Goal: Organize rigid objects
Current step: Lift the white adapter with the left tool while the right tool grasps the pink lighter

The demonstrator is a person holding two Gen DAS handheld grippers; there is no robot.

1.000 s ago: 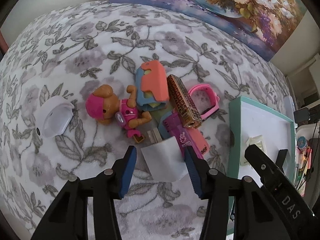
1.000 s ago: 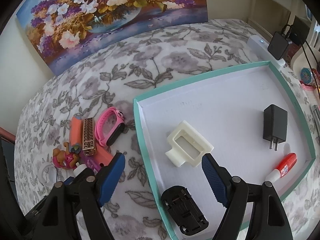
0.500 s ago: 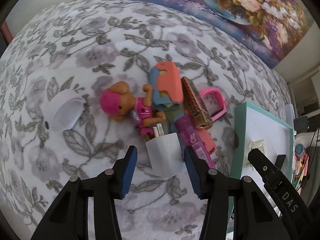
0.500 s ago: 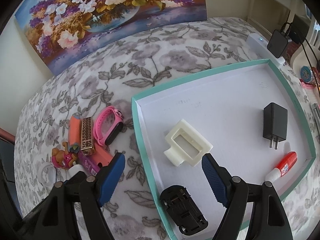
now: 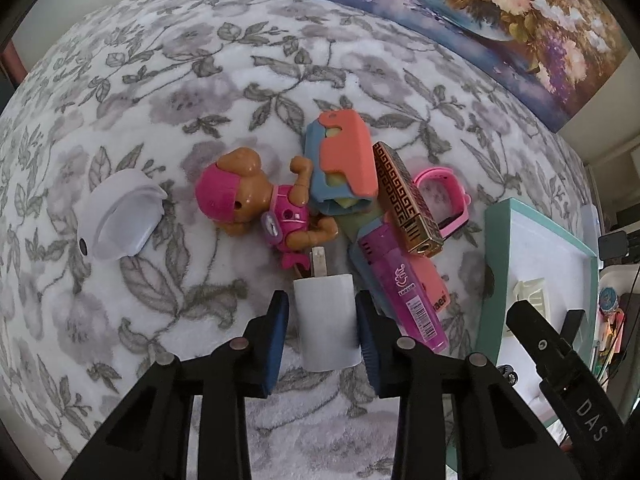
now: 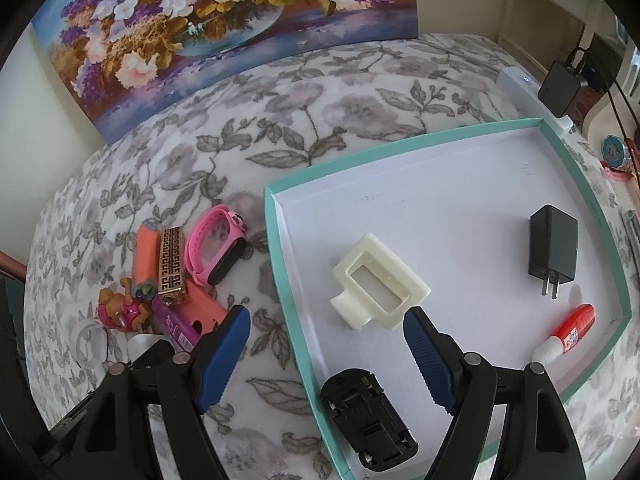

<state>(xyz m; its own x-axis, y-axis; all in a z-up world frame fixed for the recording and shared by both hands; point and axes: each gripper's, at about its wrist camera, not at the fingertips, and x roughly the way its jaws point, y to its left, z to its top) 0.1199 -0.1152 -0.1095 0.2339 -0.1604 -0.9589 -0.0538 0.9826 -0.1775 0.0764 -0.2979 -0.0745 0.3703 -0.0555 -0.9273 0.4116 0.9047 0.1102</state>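
Observation:
A white plug charger [image 5: 326, 320] lies on the flowered blanket, prongs pointing at the toy pile. My left gripper [image 5: 322, 312] is closing around it, and its blue pads [image 5: 280, 320] meet the charger's sides. Behind it lie a pink toy dog [image 5: 248, 208], an orange and blue case [image 5: 344, 160], a gold patterned lighter [image 5: 404, 200], a purple lighter [image 5: 404, 292] and a pink watch [image 5: 440, 196]. My right gripper [image 6: 326, 320] hangs open over the left rim of the teal tray [image 6: 288, 280], with nothing held.
In the tray lie a cream plastic frame [image 6: 380, 280], a black charger [image 6: 554, 244], a red glue tube [image 6: 568, 332] and a black toy car [image 6: 368, 420]. A white round lid [image 5: 116, 220] sits left of the pile. A flower painting [image 6: 240, 12] leans at the back.
The left gripper's jaws have narrowed from a clear gap on both sides to the sides of the white charger. The right gripper has not moved.

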